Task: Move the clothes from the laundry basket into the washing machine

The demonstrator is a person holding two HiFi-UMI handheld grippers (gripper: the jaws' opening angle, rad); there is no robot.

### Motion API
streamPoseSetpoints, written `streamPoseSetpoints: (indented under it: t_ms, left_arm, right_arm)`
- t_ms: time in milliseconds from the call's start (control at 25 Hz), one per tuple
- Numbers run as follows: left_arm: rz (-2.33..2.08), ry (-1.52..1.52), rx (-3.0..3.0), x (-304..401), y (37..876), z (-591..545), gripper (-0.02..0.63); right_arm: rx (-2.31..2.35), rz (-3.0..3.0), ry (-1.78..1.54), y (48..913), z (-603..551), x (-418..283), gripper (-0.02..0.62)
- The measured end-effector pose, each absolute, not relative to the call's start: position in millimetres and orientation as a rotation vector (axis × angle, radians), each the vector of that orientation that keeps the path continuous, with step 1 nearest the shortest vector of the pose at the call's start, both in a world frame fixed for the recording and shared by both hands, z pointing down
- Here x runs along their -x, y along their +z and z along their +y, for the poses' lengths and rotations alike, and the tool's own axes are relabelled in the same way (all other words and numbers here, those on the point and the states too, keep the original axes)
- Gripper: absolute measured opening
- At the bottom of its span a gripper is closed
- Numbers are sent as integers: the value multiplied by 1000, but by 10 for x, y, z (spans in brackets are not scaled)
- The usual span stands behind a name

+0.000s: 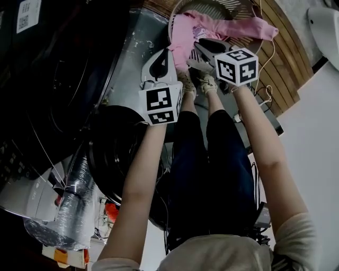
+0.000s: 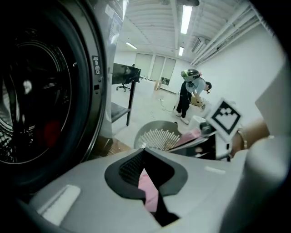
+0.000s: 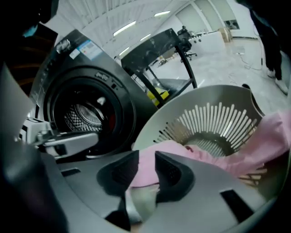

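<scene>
Nearest to the head camera, the person's two forearms are reaching down toward the laundry basket [image 1: 222, 6], each one carrying a gripper. One pink garment [image 1: 183, 34] is lying in the basket and hanging over its rim. A small pale patterned piece is peeking out beside it, and I cannot tell if that is a second garment. The left gripper [image 1: 165, 53] is sitting just beside the hanging edge, and the right gripper [image 1: 204, 50] is pointing into the cloth. One washing machine [image 1: 58, 100] is standing at the left with its door open.

Going to the left gripper view, its fingertips are pressing together. A pink strip is showing in the slit behind them, but whether it is caught there I cannot tell. Something red [image 2: 52, 132] is lying inside the drum, probably a garment already moved.

Going to the right gripper view, the pads are standing slightly apart with the pink cloth filling the gap, and I judge they are not clamping it yet.

So the task is looking partly done: the pink garment is waiting in the basket and needs carrying to the drum
</scene>
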State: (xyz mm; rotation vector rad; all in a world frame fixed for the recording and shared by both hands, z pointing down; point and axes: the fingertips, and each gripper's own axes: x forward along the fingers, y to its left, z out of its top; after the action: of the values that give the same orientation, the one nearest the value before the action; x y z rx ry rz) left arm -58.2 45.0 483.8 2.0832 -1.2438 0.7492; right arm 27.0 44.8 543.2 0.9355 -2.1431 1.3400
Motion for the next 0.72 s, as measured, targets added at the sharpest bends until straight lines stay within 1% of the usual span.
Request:
streamPoseSetpoints:
  t_ms: [40, 80, 200, 280, 360, 440, 600, 720]
  left_arm:
    - [-1214, 742, -2082, 522, 4864, 508, 9]
    - [-1186, 734, -2081, 473, 4884, 562, 9]
    - [-1117, 719, -2101, 388, 4930, 674, 11]
    - [-1079, 704, -2109, 378, 4959, 720, 11]
    - [-1039, 691, -2101, 403, 4990, 752, 11]
    - [-1001, 684, -2101, 434, 5023, 754, 11]
    - [-909, 629, -2096, 457, 5147, 735, 11]
    - [-921, 590, -2048, 511, 5223, 737, 9]
  right_arm:
    - [-903, -2112, 1303, 5613, 418, -287, 118]
    - [-870, -2076, 1272, 5802, 403, -308, 170]
    - [-752, -1929, 1220, 6435, 503, -420, 204]
    - [-658, -1843, 1121, 6817, 594, -529, 244]
    - [-605, -1800, 991, 7128, 604, -634, 269]
    - [-604, -1773, 953, 7367, 578, -710, 284]
    - [-651, -1767, 1042, 7649, 503, -712, 284]
    - [-632, -1768, 1194, 7769, 568, -602, 282]
